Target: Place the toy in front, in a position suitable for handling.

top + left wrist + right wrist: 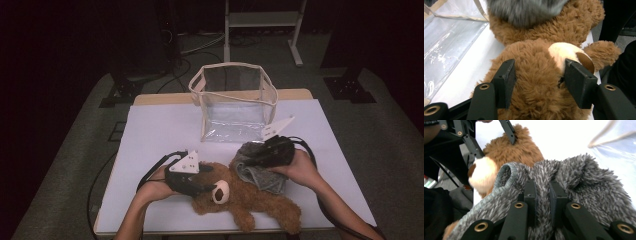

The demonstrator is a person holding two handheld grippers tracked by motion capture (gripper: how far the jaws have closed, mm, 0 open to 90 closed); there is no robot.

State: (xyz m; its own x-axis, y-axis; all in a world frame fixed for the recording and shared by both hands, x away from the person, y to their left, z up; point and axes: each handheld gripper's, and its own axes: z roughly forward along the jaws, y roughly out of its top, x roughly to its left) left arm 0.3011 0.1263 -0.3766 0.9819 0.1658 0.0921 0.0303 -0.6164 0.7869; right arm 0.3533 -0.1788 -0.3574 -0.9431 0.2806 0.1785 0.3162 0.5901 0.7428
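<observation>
— What's closest to us?

— A brown teddy bear (245,197) lying along the near edge of the white table (160,130). The left gripper (202,187) has its jaws clamped on the bear's head, one pad sunk into the fur at each side, next to the pale muzzle.

— And the other hand?

— Just beyond, the right gripper (250,161) has its jaws drawn nearly together, pinching a fold of a shaggy grey cloth (260,172). That cloth lies over the bear's far side, touching it.

— So what would make this step go well?

— My guess is the things are headed for the clear plastic bag (234,102) standing open farther back on the table. I'd lift the cloth straight up so it peels off the fur without dragging the bear, and keep the pinch deep in the fold, since that pile could slip. The left should hold the head steady meanwhile. The bag's walls look floppy, so come down through the middle of the opening.

— Count them for me.

— One bear, one grey cloth, one clear bag, two grippers.
</observation>
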